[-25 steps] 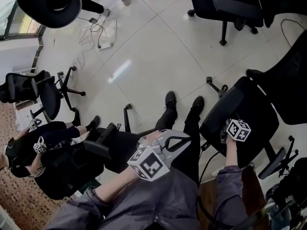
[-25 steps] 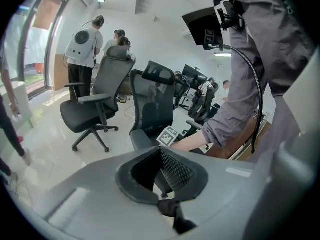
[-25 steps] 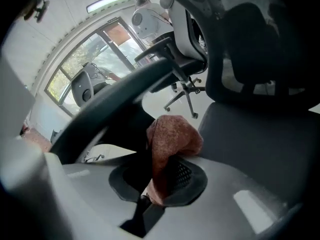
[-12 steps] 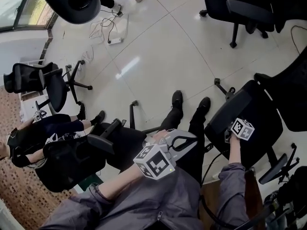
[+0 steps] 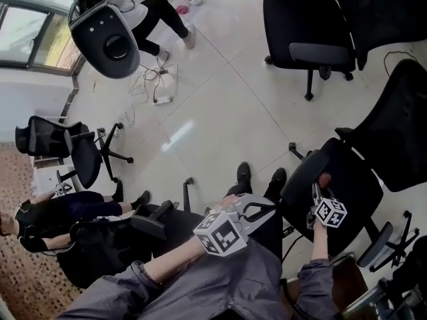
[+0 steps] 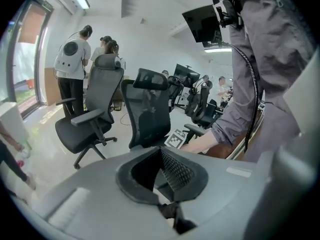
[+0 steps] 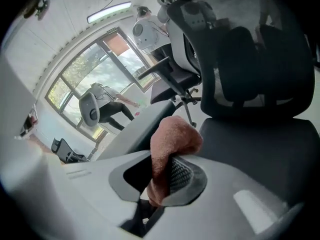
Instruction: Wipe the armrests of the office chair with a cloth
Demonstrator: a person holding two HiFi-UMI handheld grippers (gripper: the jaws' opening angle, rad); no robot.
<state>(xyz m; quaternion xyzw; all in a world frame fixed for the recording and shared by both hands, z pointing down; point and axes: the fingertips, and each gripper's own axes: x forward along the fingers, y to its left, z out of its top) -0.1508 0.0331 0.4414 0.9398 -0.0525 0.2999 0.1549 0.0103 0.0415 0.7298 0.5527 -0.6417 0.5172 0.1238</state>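
Observation:
A black office chair (image 5: 350,179) stands at my right in the head view, its near armrest (image 5: 303,172) running along its left side. My right gripper (image 5: 319,191) hovers over the seat just inside that armrest, shut on a pink cloth (image 5: 325,179). In the right gripper view the cloth (image 7: 172,141) bulges out of the jaws, with the grey armrest (image 7: 135,129) to its left and the chair's mesh back (image 7: 250,69) ahead. My left gripper (image 5: 261,210) is held over my lap, shut with nothing in it. Its jaws (image 6: 162,176) face other chairs.
Another black chair (image 5: 307,32) stands at the top, a mesh one (image 5: 67,149) at the left, and an armrest (image 5: 150,220) by my left leg. A person (image 5: 60,209) sits at lower left. Cables and a power strip (image 5: 160,89) lie on the tiled floor. People (image 6: 75,59) stand by the window.
The head view has tilted and shows more of the room. My right gripper with the cloth has shifted slightly along the chair by the armrest. The left gripper has stayed over my lap.

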